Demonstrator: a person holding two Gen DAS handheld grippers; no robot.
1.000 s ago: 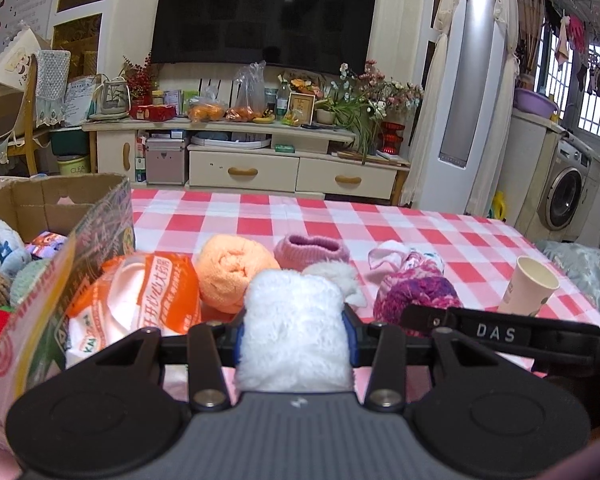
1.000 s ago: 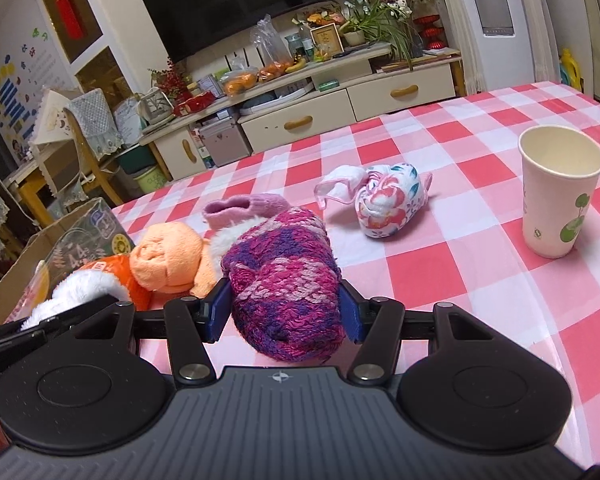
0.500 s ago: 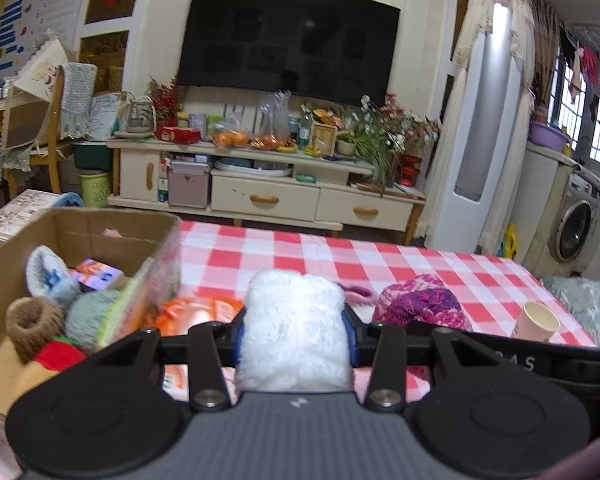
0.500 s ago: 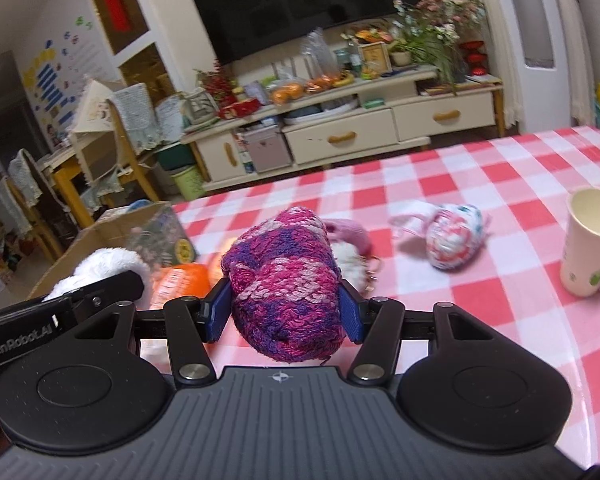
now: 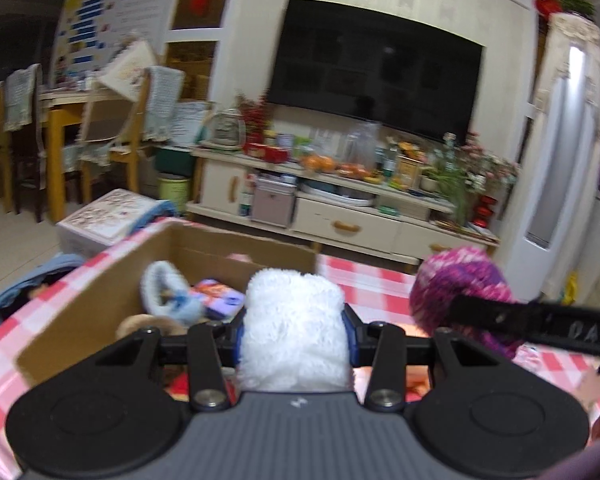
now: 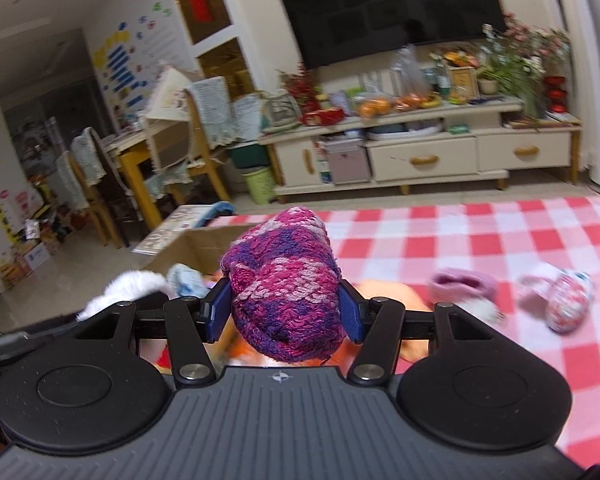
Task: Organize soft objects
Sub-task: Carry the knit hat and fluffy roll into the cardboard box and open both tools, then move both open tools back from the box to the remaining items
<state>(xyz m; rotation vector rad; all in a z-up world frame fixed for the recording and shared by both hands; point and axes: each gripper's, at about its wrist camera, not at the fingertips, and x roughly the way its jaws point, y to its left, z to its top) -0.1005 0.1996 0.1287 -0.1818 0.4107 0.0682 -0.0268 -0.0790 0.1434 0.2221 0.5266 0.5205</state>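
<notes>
Left wrist view: the left gripper (image 5: pixel 296 330) squeezes a white fluffy ball (image 5: pixel 294 332). The cardboard box (image 5: pixel 100 304) sits just ahead and to its left, by the table's far left corner.

Right wrist view: the right gripper (image 6: pixel 286 310) squeezes a purple knitted ball (image 6: pixel 286 284). The box is farther off, ahead-left, so the left gripper is nearer.

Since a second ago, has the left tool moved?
Yes. The left tool, gripping the white fluffy item, has swung toward the cardboard box, now directly ahead.
</notes>
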